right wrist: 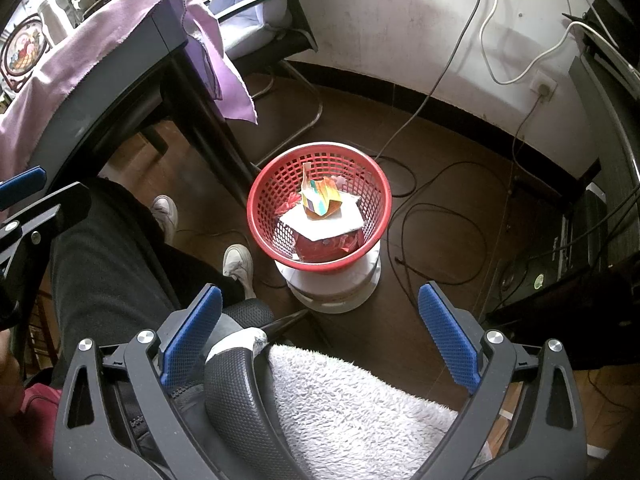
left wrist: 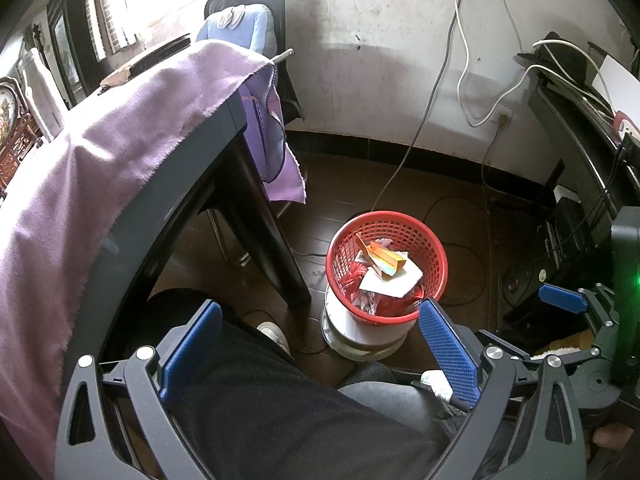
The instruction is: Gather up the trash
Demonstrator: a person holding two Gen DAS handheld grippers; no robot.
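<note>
trash sits in one red basket [right wrist: 256, 216] on the floor beside the table leg [right wrist: 208, 136]: one colourful carton [right wrist: 320, 200] on one white sheet [right wrist: 320, 226], over red wrappers. both the left gripper [left wrist: 320, 360] and right gripper [right wrist: 320, 352] hang spread wide, holding nothing. any further drop should, i judge, be released over the basket's centre.

Both wrist cams look down, prob. seated height, sharing red basket [left wrist: 386, 268] [right wrist: 319, 206].
</note>
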